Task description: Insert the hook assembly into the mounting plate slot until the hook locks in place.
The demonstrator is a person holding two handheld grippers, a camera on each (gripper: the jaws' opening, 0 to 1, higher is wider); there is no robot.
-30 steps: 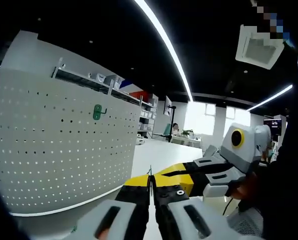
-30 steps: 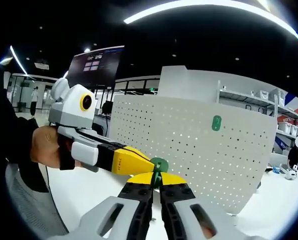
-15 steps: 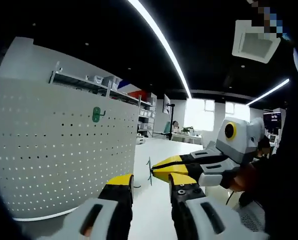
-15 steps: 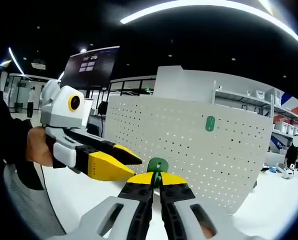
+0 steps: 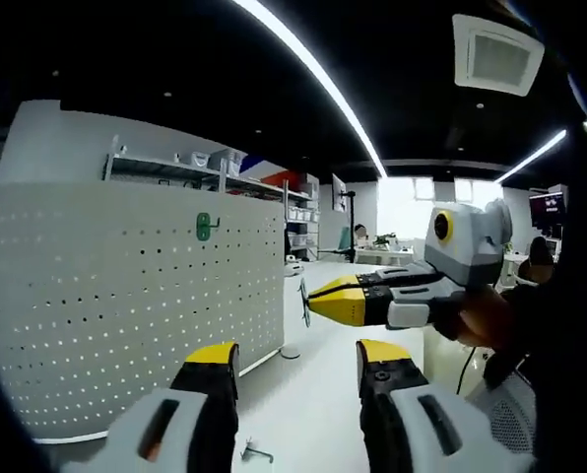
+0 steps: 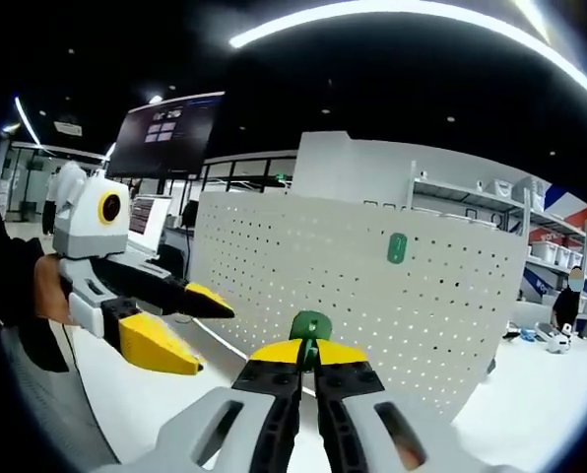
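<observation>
Your right gripper (image 6: 306,367) has its fingers pinched on the green hook (image 6: 310,328), while the left gripper (image 5: 298,367) has its fingers spread, holding nothing. Line the hook up square with the pegboard (image 6: 372,296) holes, probably near the mounted hook (image 6: 397,247), then push straight in.

A green hook (image 6: 310,329) stands upright, pinched between the closed jaws of the right hand-held gripper (image 6: 309,363), in front of the white perforated mounting plate (image 6: 372,305). A second green hook (image 6: 397,247) hangs on that plate's upper part.
</observation>
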